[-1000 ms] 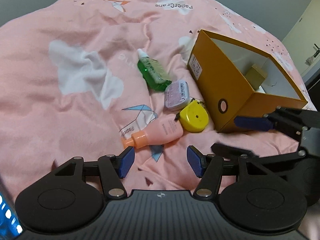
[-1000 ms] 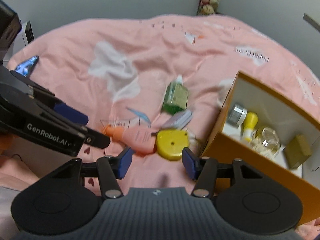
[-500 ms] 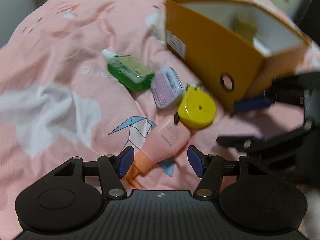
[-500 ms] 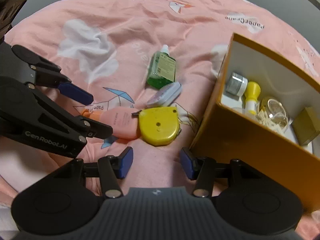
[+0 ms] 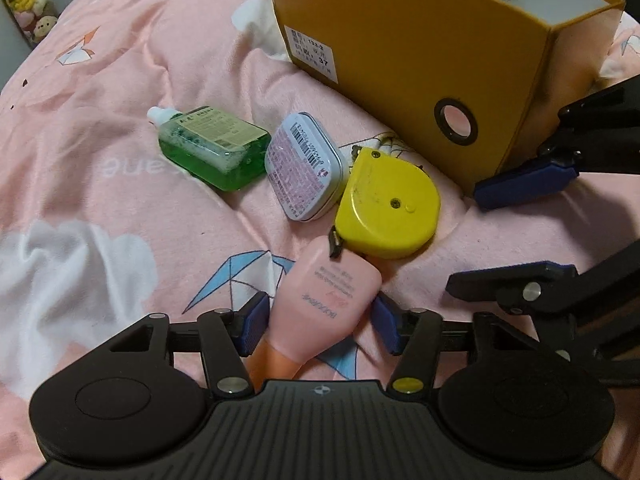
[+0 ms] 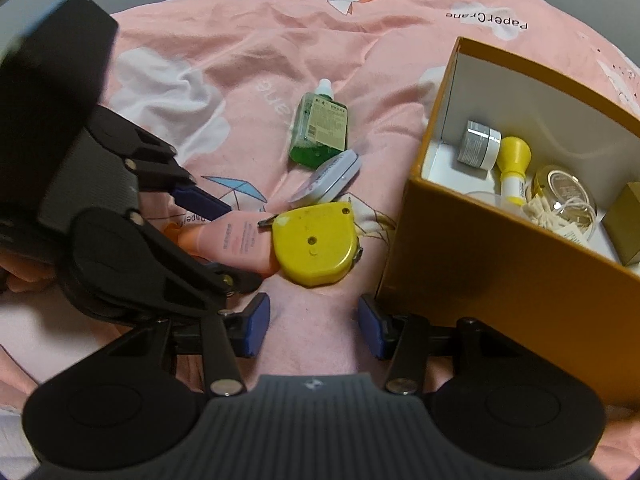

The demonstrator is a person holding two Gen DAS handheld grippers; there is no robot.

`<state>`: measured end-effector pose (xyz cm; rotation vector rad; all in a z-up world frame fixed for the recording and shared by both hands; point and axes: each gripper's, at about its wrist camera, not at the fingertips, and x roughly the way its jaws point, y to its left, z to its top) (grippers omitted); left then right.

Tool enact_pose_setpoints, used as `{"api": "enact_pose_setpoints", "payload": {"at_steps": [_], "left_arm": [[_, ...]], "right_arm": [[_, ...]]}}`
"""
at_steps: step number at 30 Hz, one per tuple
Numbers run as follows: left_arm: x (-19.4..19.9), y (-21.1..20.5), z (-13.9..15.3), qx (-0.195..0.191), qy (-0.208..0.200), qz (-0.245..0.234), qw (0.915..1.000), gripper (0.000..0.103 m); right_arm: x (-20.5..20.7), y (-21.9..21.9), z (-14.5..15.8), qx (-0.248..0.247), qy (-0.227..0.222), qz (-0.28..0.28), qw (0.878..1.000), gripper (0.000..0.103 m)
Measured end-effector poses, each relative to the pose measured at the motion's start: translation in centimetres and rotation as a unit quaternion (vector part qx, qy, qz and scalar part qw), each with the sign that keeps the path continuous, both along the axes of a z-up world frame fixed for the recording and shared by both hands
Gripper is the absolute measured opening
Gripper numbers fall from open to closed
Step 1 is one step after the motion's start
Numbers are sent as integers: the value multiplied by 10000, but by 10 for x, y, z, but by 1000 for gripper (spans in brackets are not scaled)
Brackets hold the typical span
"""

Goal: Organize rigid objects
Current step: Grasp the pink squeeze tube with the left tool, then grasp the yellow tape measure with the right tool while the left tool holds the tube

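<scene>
Pink plastic squeeze tube (image 5: pixel 326 304) lies between my left gripper (image 5: pixel 320 326) as its jaws close; my right gripper (image 6: pixel 313 326) narrows, empty, near the yellow tape measure (image 6: pixel 314 244).

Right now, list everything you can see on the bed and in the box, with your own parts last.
bedspread: one, pink with white clouds and paper-crane print, under everything.
box: one, orange outside and white inside, on the right.
green bottle: one, white cap, lying flat left of the tin.
tin: one, pale with a pink label, between bottle and tape measure.
tape measure: one, yellow, near the box.
pink tube: one, orange cap, lying between the left claw's pads.
items in box: small grey jar, yellow bottle, clear round container, gold carton.
left claw: closing around the tube.
right claw: closing, nothing between its pads.
</scene>
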<state>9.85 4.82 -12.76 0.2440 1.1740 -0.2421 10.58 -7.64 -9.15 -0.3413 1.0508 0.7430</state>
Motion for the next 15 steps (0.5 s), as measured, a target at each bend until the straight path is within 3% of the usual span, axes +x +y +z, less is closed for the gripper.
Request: {"api": "enact_pose_setpoints", "payload": {"at_steps": [5, 9, 15], "left_arm": [[0, -1, -2, -11, -90, 285, 9996, 62], [-5, 2, 3, -114, -79, 699, 9975, 55], [-24, 24, 23, -652, -147, 1676, 9836, 52]], "right_arm": [[2, -1, -4, -4, 67, -14, 10000, 47], [1, 0, -3, -35, 38, -15, 10000, 47], [-9, 6, 5, -94, -240, 211, 9994, 47]]}}
